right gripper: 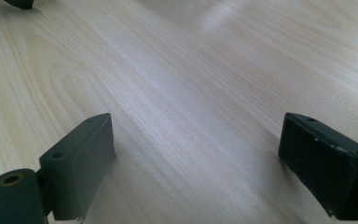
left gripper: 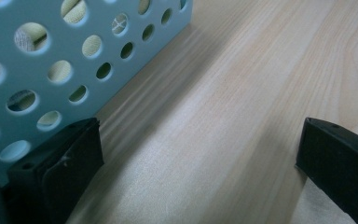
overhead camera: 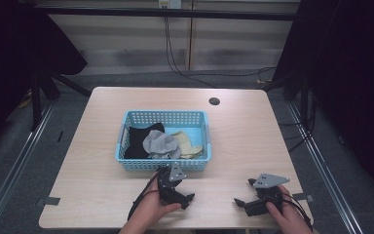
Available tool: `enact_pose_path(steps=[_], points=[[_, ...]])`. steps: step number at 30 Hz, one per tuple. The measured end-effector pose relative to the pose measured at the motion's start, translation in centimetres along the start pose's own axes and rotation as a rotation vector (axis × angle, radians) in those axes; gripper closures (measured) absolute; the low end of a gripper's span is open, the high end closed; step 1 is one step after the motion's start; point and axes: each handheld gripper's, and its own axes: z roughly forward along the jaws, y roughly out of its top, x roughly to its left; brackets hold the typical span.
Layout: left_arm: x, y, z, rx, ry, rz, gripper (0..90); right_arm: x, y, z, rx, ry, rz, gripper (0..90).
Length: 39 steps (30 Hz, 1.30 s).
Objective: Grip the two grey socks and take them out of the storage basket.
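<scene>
A light blue perforated basket (overhead camera: pixel 126 122) stands in the middle of the wooden table (overhead camera: pixel 253 141). Inside lie a black cloth (overhead camera: pixel 136 142), a grey cloth (overhead camera: pixel 159 142) and a pale yellow cloth (overhead camera: pixel 187 143). My left gripper (overhead camera: pixel 177 187) rests on the table just in front of the basket's near wall, open and holding nothing. In the left gripper view the basket wall (left gripper: pixel 51 56) stands close beside the left jaw, with bare wood between the jaws (left gripper: pixel 200 154). My right gripper (overhead camera: pixel 246 192) lies near the front right of the table, open over bare wood (right gripper: pixel 196 154).
A round cable hole (overhead camera: pixel 214 101) sits at the table's far right. Cables hang behind the table (overhead camera: pixel 175 58). Bare wood lies to the left and right of the basket. The table's front edge runs just under both hands.
</scene>
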Motion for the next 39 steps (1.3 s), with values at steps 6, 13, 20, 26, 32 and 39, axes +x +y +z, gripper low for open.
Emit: enact_pose_path(steps=[6,13,20,26,32,39], points=[[0.0,0.0,0.0,0.0,0.0,0.001,0.0,0.0,0.0,0.0,0.0,0.0,0.0,10.1],[0.0,0.0,0.0,0.001,-0.003,-0.001,0.0,0.0,0.0,0.0,0.0,-0.003,-0.002,10.1],[-0.1,0.2,0.0,0.015,-0.005,0.001,0.0,0.0,0.0,0.0,0.002,-0.001,0.002,10.1],[-0.1,1.0,-0.7,0.074,-0.045,-0.016,10.2,0.0,0.0,0.0,0.001,0.0,0.002,10.2],[-0.2,1.8,-2.0,0.164,-0.102,-0.067,20.7,0.0,0.0,0.0,0.001,0.0,0.002,10.2],[-0.1,2.8,-3.4,0.225,-0.116,-0.071,21.9,0.0,0.0,0.0,0.0,0.001,0.004,10.2]])
